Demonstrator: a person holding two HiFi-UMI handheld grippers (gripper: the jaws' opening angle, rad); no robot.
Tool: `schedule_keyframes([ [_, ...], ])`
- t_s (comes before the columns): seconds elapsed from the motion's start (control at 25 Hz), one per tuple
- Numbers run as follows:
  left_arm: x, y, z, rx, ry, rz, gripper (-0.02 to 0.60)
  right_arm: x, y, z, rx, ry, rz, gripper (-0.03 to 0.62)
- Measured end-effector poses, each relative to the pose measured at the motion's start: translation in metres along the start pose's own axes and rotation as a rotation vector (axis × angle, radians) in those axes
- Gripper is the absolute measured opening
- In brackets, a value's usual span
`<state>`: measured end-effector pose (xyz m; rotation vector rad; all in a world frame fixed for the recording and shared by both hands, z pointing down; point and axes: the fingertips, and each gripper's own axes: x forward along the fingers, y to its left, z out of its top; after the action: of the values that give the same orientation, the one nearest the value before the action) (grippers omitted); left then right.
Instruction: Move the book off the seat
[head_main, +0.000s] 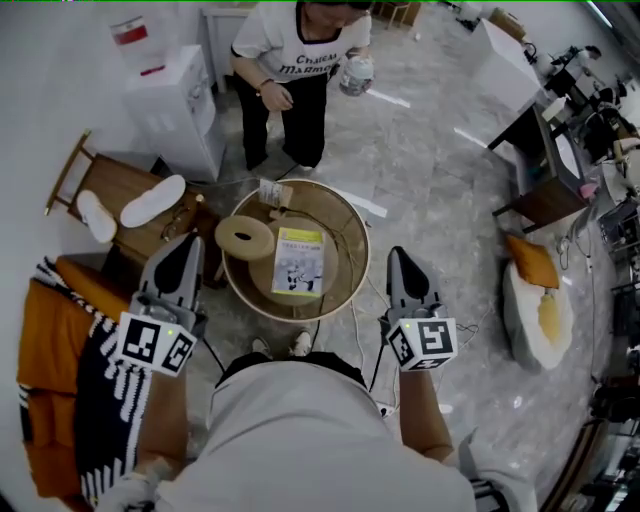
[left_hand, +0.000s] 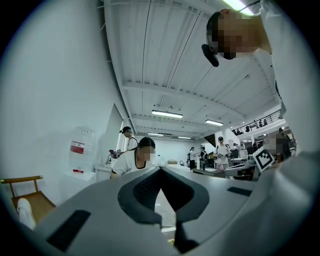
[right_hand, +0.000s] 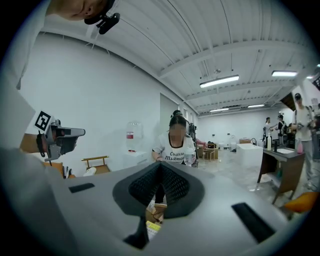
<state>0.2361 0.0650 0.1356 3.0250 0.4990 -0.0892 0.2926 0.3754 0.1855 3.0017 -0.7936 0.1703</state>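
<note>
A thin book (head_main: 299, 262) with a yellow-green cover lies flat on the round wooden seat (head_main: 347, 222) in the middle of the head view. A round tan disc (head_main: 245, 238) rests on the seat's left side. My left gripper (head_main: 189, 243) hovers shut just left of the seat, with nothing in it. My right gripper (head_main: 399, 258) hovers shut just right of the seat, also with nothing in it. In the left gripper view the fingertips (left_hand: 160, 170) meet. In the right gripper view the tips (right_hand: 161, 165) meet, and a corner of the book (right_hand: 152, 229) shows below them.
A person (head_main: 300, 60) in a white shirt stands beyond the seat. A white cabinet (head_main: 170, 95) and a wooden chair (head_main: 125, 190) with slippers are at the back left. An orange cushion (head_main: 45, 340) lies at my left. A floor cushion (head_main: 535, 300) and a dark desk (head_main: 545, 150) are on the right.
</note>
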Motion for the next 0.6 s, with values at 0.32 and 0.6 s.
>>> schedule_keyframes([
  [0.32, -0.054, 0.016, 0.013, -0.032, -0.079, 0.151, 0.015, -0.035, 0.001, 0.012, 0.014, -0.02, -0.069, 0.02],
  [0.6, -0.047, 0.016, 0.022, 0.028, -0.088, 0.119, 0.015, -0.028, 0.02, 0.016, 0.01, -0.021, -0.055, 0.02],
])
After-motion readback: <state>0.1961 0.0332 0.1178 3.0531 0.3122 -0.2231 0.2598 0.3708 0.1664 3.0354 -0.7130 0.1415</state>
